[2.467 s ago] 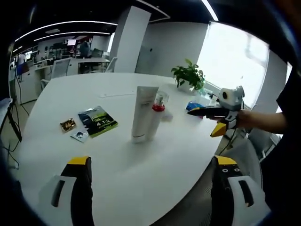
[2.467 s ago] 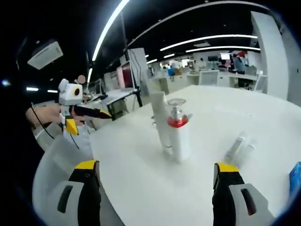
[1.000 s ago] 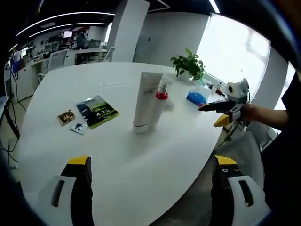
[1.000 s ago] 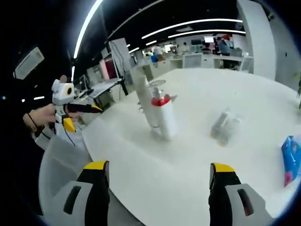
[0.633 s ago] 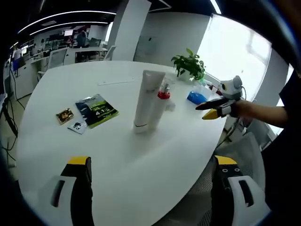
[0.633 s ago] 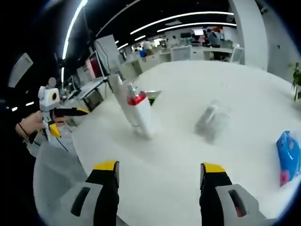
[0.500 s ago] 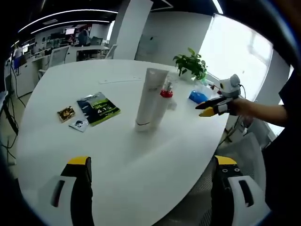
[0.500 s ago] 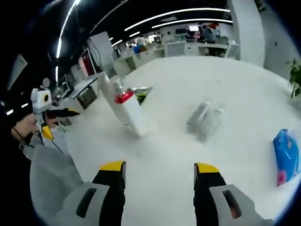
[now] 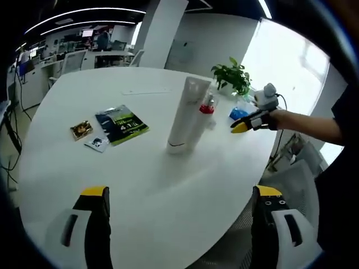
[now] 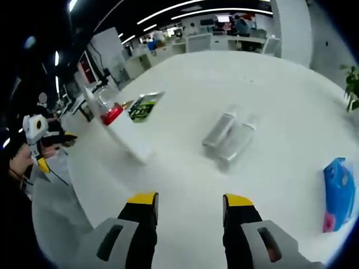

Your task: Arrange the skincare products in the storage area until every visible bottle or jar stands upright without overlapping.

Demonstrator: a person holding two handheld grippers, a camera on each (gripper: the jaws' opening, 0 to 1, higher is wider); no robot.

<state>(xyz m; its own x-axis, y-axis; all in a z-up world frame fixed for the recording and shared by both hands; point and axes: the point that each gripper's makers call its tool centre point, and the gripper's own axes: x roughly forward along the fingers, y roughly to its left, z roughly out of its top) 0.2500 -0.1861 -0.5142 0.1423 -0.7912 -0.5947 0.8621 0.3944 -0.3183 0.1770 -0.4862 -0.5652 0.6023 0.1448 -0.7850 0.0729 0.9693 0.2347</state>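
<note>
Left gripper [image 9: 179, 210] hangs low at the near edge of the white table [image 9: 84, 174], jaws spread wide and holding nothing. Right gripper [image 10: 188, 210] has its jaws narrower, though a clear gap shows between the yellow tips, and it too is empty; in the left gripper view it hovers beyond the standing products [image 9: 247, 123], held in a hand [image 9: 277, 119].

Taking the white tube [image 9: 185, 115] as landmark: it stands upright on its cap near the table's middle, with the red-collared pump bottle [image 9: 206, 112] touching or just behind it on its right. To the tube's left lie a dark green packet [image 9: 122, 124] and small sachets [image 9: 82, 129]. In the right gripper view, two clear bottles [image 10: 227, 134] lie on their sides, side by side, well apart from the tube [image 10: 126, 134], straight ahead of the right jaws.

Risk, as a judgement: the lying bottles look smooth and round, so a pinch off their middle could squirt one away or roll it into its neighbour. Setting one upright too near the tube and pump bottle could topple that pair, since they stand so close.

Smooth, white and glossy, the table gives little grip against sliding. Around it lies an open office with desks, strip lights, a bright window, a potted plant [image 9: 233, 78] and a blue pack [image 10: 339, 193].
</note>
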